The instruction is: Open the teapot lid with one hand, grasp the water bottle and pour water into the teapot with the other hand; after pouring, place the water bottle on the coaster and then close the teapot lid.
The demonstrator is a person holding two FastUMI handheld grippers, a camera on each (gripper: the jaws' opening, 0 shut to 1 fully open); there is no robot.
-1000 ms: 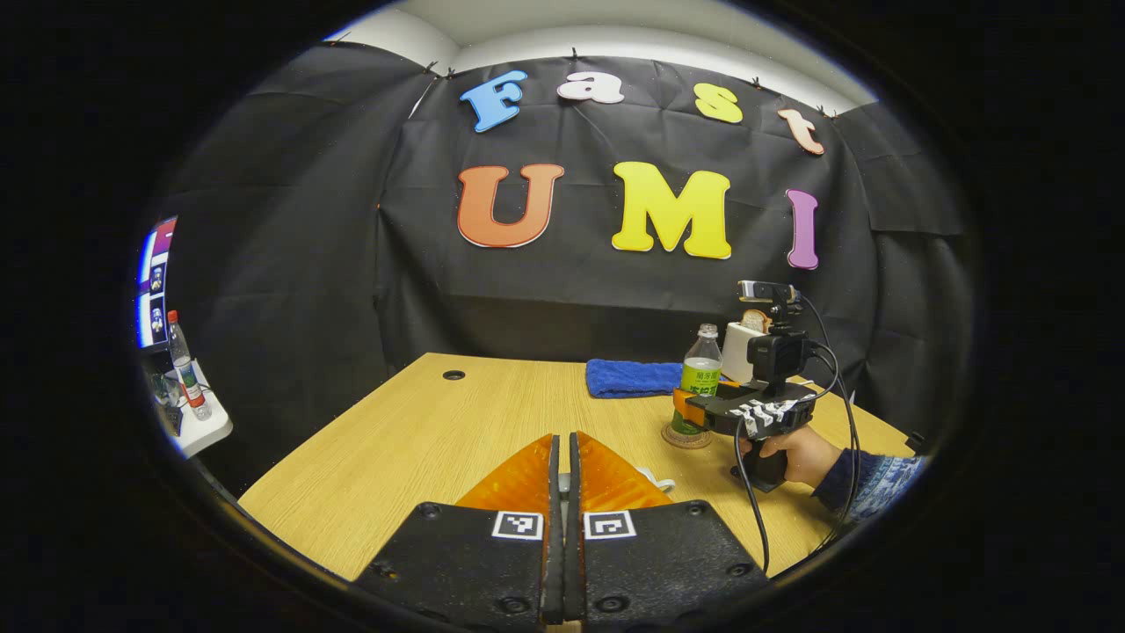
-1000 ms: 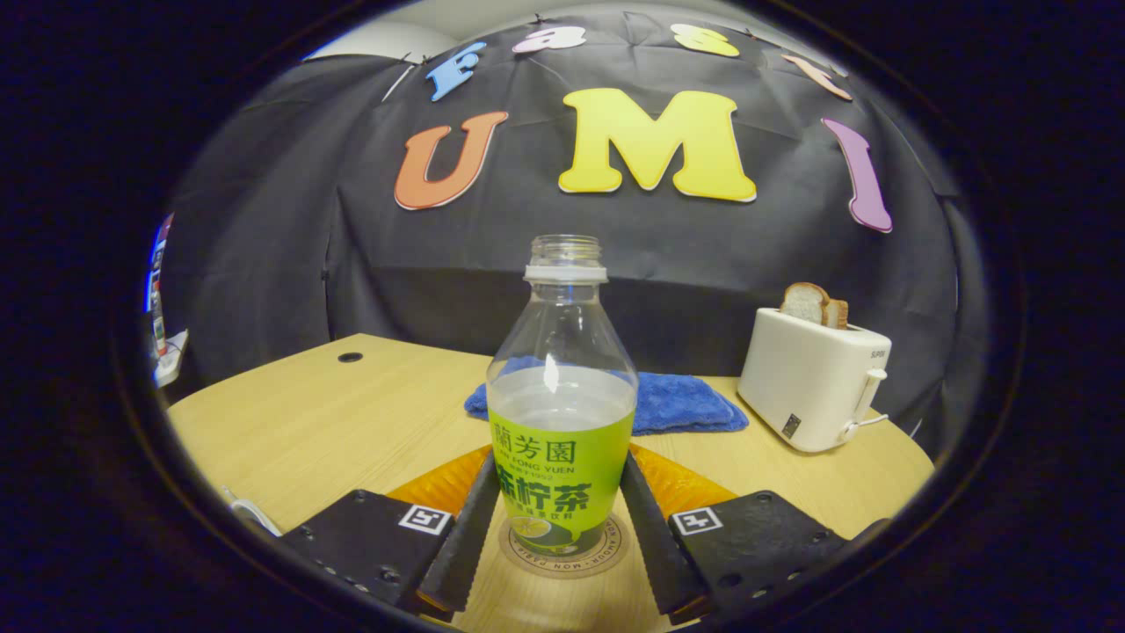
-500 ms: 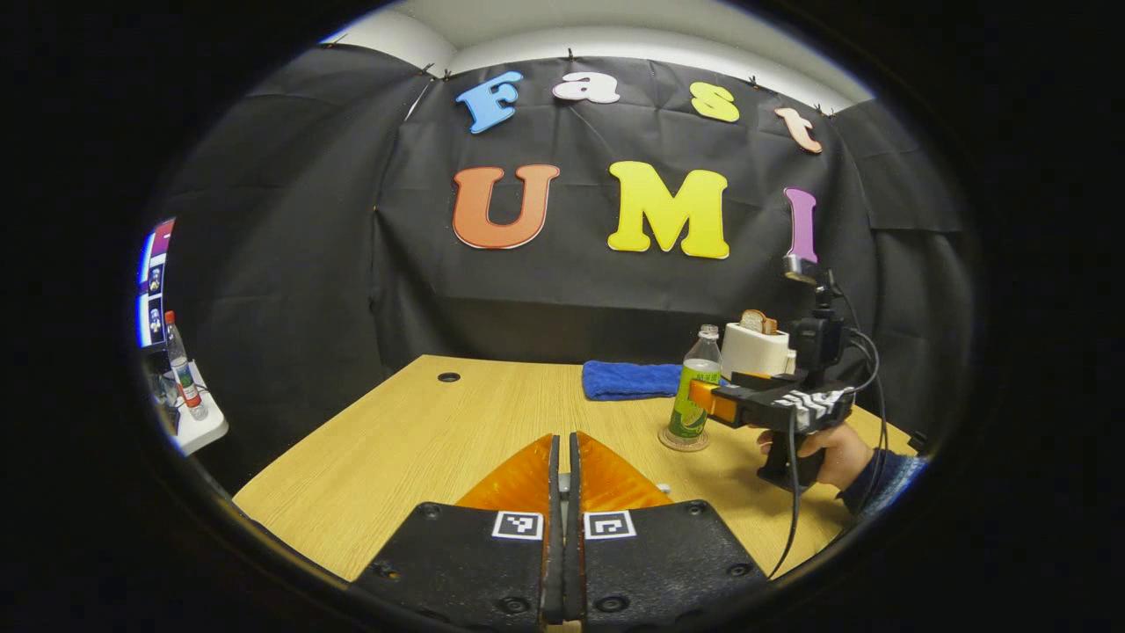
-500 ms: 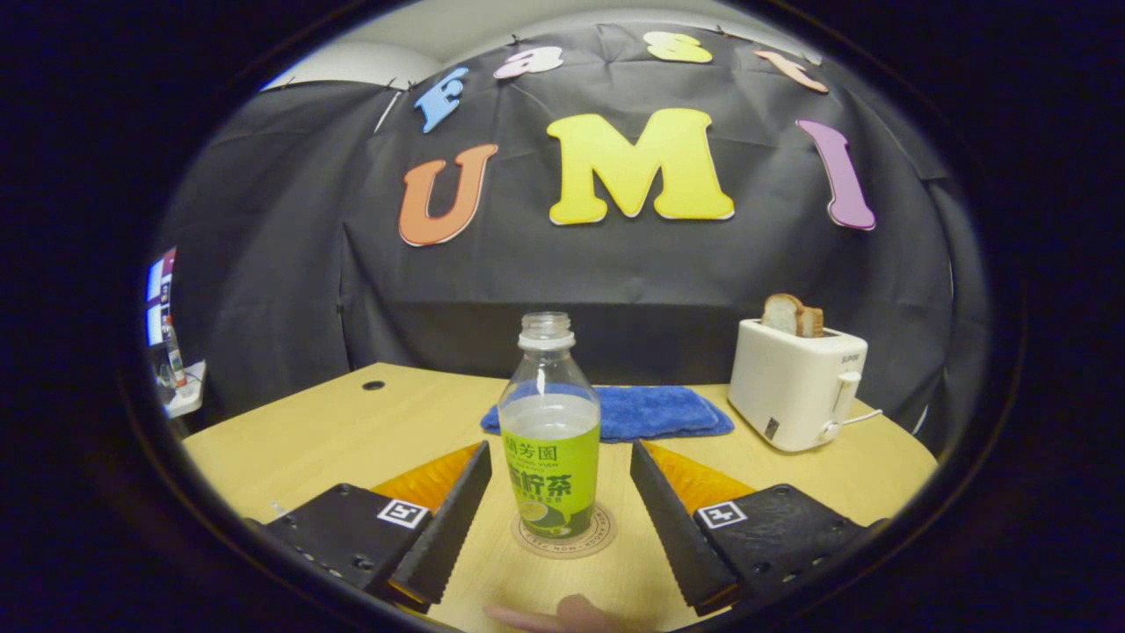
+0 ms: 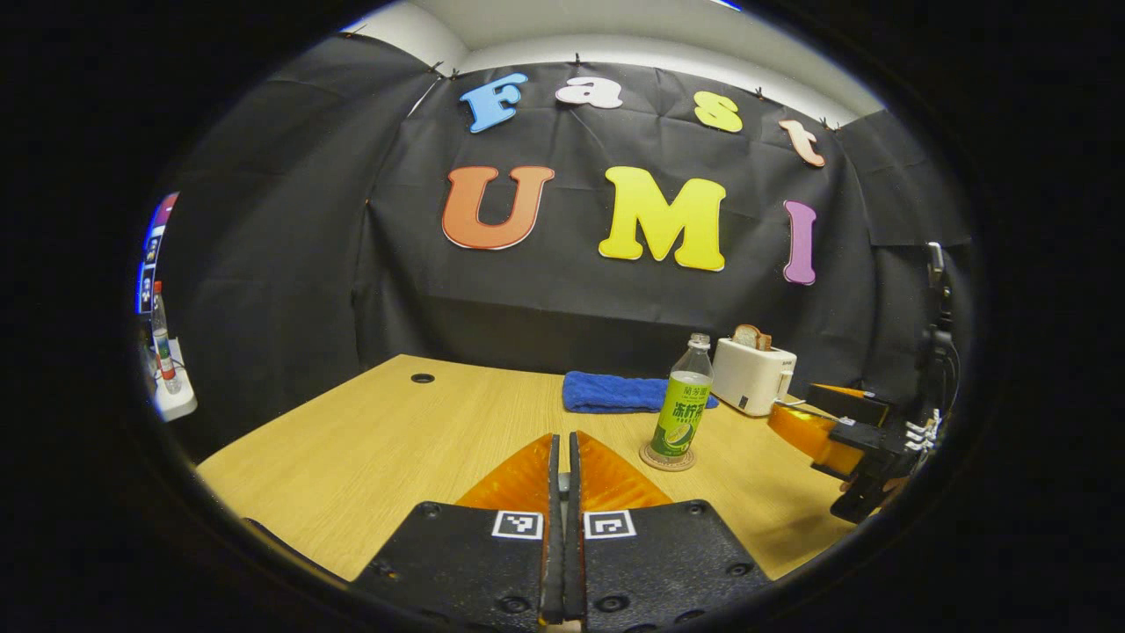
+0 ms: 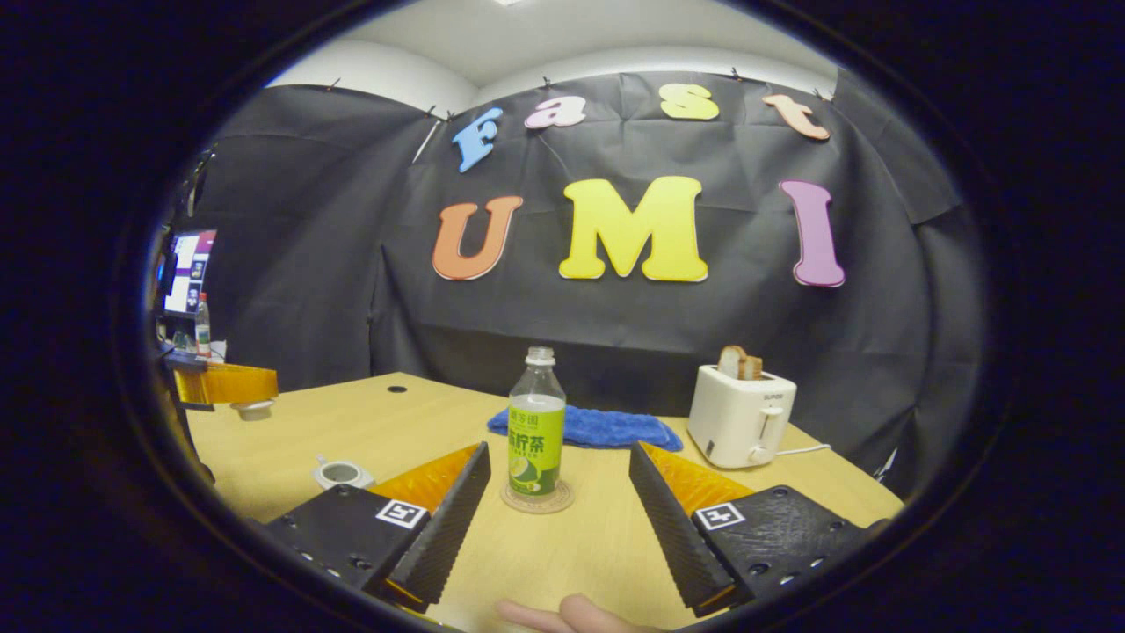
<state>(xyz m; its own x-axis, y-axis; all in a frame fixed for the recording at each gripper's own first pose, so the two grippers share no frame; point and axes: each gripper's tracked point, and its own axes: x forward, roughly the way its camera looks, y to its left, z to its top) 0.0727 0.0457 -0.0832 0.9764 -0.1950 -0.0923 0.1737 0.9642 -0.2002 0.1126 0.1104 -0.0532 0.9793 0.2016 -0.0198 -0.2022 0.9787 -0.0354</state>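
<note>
Half-full uncapped water bottle [image 6: 536, 424], upright

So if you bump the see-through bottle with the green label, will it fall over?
Probably easily: the clear plastic bottle with the green label is tall and narrow, standing on a small round coaster. It looks only partly full, so likely light. It has no cap, so a tip would probably spill.

Water bottle [image 6: 536, 437] and toaster [image 6: 740, 416] stand apart, bare table [image 6: 598, 554] before them.
</note>
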